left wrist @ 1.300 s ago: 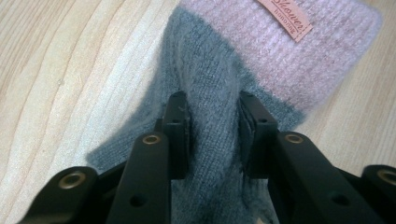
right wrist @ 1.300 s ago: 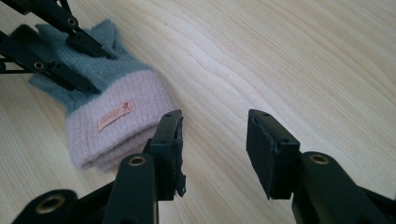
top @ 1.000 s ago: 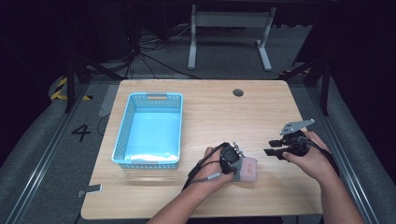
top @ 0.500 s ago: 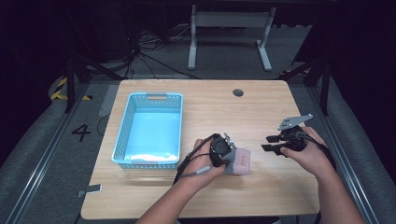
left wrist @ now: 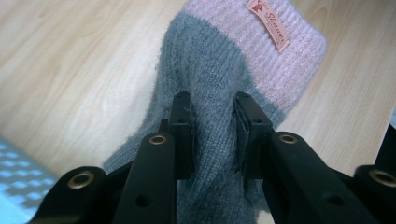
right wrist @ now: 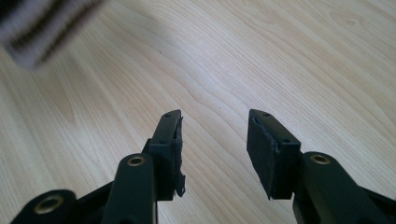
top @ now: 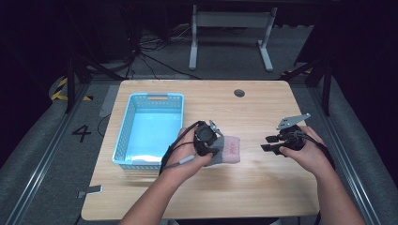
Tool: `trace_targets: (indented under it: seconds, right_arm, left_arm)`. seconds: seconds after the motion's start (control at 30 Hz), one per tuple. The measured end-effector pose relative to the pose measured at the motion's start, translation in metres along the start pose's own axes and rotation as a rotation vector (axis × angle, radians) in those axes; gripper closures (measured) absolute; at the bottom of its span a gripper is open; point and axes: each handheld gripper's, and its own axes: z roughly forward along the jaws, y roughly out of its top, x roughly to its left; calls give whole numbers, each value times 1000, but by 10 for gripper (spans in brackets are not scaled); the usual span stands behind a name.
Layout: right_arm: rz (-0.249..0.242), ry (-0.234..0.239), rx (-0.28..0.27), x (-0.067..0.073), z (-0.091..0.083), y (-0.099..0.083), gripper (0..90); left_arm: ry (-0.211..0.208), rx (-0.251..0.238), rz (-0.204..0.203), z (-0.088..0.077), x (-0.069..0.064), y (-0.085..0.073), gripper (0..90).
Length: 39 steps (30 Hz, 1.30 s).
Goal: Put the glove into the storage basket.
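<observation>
The left gripper (top: 217,151) is clamped on a grey sock (left wrist: 210,107); in the left gripper view its two black pads pinch a ridge of the grey knit between them, and the fabric bulges up around the jaws; the right gripper (top: 268,144) holds nothing, its jaws standing apart over bare wood in the right gripper view; a blurred striped thing (right wrist: 42,23) sits at the top left corner of that view, too soft to name. Taking the blue basket (top: 123,140) as the landmark, the sock lies just to the right of its near right corner, close to the basket wall but outside it; in the high view its pink end (top: 231,149) points away from the basket toward the right gripper, which sits well off to the basket's right on the wooden table (top: 263,197). The sock's long axis seems to run roughly across the table, from the grey part in the grip out to the pink ribbed cuff (left wrist: 280,56) with its small sewn label (left wrist: 269,23); the cuff is the far end, the grey body the held end; whether the sock is clear of the wood or dragging on it I cannot tell. As a judgement, the pick-up looks done and the carry is what is left; the basket's floor shows nothing inside, so the sock is not yet put away; moving it over the rim and letting go would finish the work.
</observation>
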Motion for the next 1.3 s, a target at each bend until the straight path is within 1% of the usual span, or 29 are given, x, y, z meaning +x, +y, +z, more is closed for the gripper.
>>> trace_targets:
  seconds: [0.07, 0.1, 0.17, 0.2, 0.23, 0.27, 0.4, 0.43, 0.57, 0.67, 0.8, 0.97, 1.0, 1.03, 1.13, 1.17, 1.23, 1.3]
  right_arm:
    - [6, -2, 7, -1, 1, -2, 569]
    - [8, -2, 9, -2, 1, -2, 569]
    - [11, -2, 14, -3, 2, -4, 568]
    - [14, -4, 16, -3, 2, -5, 568]
    - [15, -5, 18, -3, 2, -6, 568]
    - [18, -7, 18, -4, 2, -7, 568]
    - [22, -9, 16, -4, 0, -7, 567]
    - [22, -11, 15, -4, 0, -7, 567]
    - [23, -11, 23, -4, 1, -9, 566]
    - [26, -14, 28, -4, 1, -11, 565]
    - [33, -17, 31, -3, 0, -14, 564]
    - [48, -25, 44, -2, -2, -22, 564]
    - [50, -29, 44, -2, -2, -23, 564]
    - [54, -31, 42, -2, -3, -24, 564]
    - [55, -38, 54, -1, -2, -27, 563]
    - [56, -39, 57, 0, -2, -28, 562]
    - [58, -39, 63, 2, -2, -30, 560]
    - [61, -38, 68, 2, -2, -32, 559]
  left_arm:
    - [6, -3, -1, -6, 5, -1, 720]
    - [13, -9, -9, -10, 6, -2, 720]
    - [9, -12, -7, -16, 8, -4, 720]
    - [10, -17, -15, -18, 9, -5, 720]
    - [11, -18, -13, -21, 12, -5, 720]
    - [17, -26, -18, -23, 13, -6, 720]
    - [21, -33, -31, -31, 21, -9, 720]
    - [31, -38, -31, -33, 23, -10, 719]
    - [40, -48, -44, -44, 32, -12, 719]
    - [58, -54, -48, -53, 41, -15, 719]
    - [70, -51, -69, -61, 56, -22, 719]
    - [98, -59, -91, -75, 82, -32, 718]
    - [96, -54, -95, -77, 87, -33, 718]
    - [103, -48, -101, -80, 95, -35, 718]
    - [110, -34, -103, -82, 110, -38, 717]
    - [112, -32, -107, -83, 118, -40, 717]
    - [120, -27, -108, -84, 129, -42, 717]
    - [124, -22, -120, -84, 142, -45, 717]
